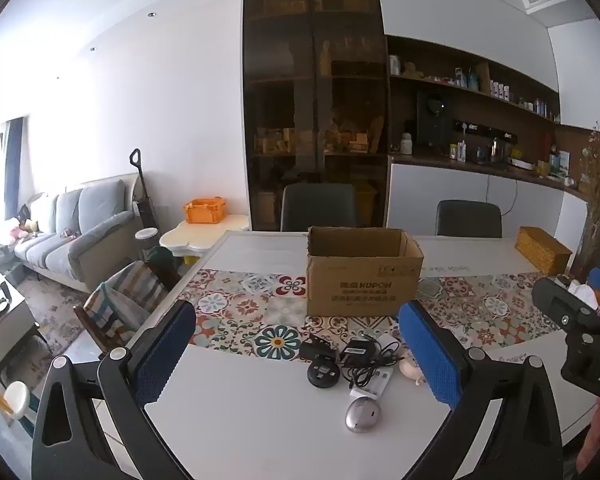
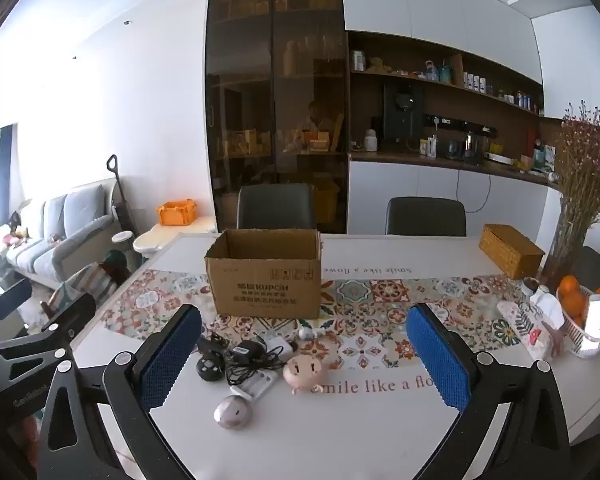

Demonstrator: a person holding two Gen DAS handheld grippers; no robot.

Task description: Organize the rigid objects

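Task looks barely begun. Both grippers, left [image 1: 296,352] and right [image 2: 304,356], hover, jaws spread wide, empty. Open cardboard box [image 2: 265,276] waits on tabletop [image 2: 340,432]; silver mouse [image 2: 233,412], black charger [image 2: 246,351], pink pig toy [image 2: 303,372] lie loose before it.

You're looking at one cardboard box [image 2: 265,280], one silver mouse [image 2: 233,412], one pink pig toy [image 2: 303,372], two chairs [image 2: 275,205], one wicker box [image 2: 510,254].
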